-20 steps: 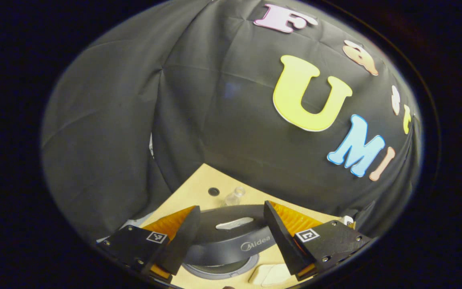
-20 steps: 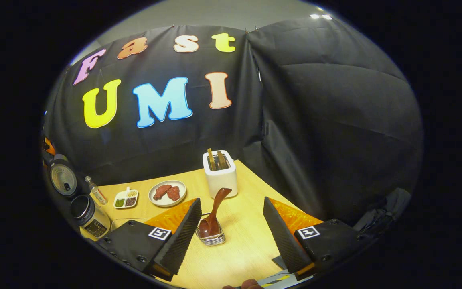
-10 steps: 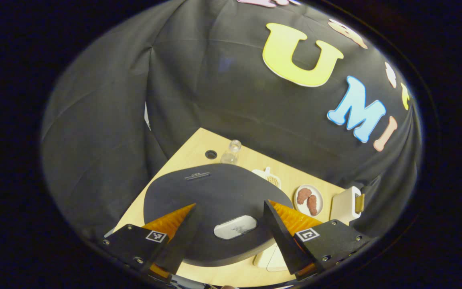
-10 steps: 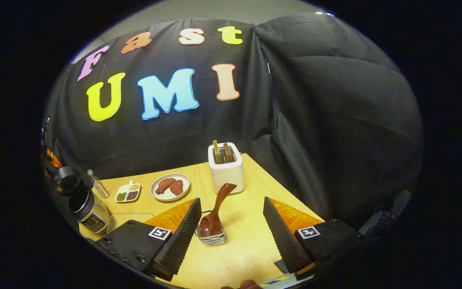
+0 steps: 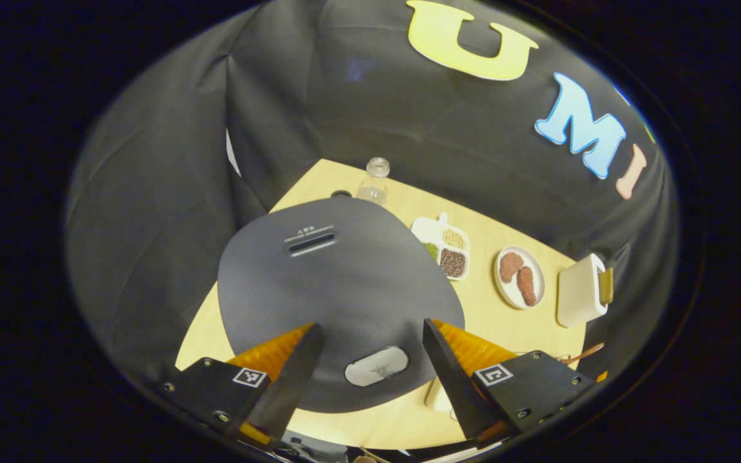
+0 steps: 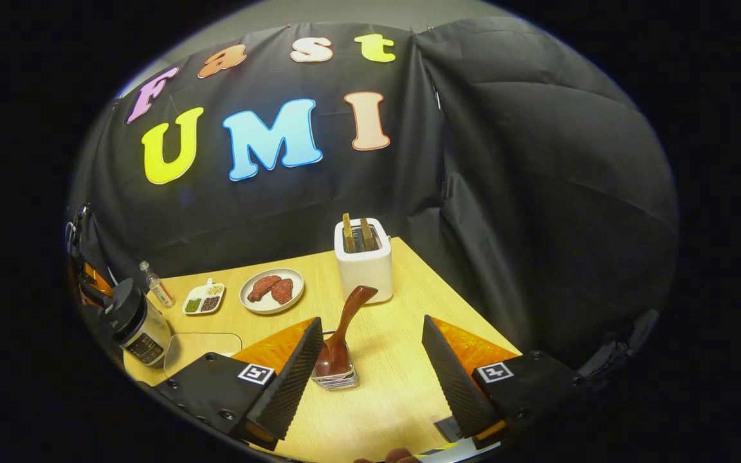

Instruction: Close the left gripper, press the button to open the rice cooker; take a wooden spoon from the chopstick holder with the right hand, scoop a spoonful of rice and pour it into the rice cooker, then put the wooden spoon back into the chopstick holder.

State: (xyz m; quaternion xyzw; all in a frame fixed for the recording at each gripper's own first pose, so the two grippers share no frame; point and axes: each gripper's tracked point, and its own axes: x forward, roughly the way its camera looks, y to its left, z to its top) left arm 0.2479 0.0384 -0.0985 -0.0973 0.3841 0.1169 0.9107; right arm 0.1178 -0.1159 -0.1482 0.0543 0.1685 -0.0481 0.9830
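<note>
Your left gripper point(image 5: 370, 379) hangs spread above the dark grey rice cooker lid point(image 5: 338, 289). Your right gripper point(image 6: 370, 379) gapes wide around the brown wooden spoon point(image 6: 343, 334), standing in its clear holder point(image 6: 335, 379) before the white toaster point(image 6: 364, 267).

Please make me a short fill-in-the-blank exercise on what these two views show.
1. The cooker lid is ____.
2. The spoon stands in the ____.
3. The plate holds two pieces of ____.
4. The left gripper is ____.

Answers: shut; holder; meat; open
</note>
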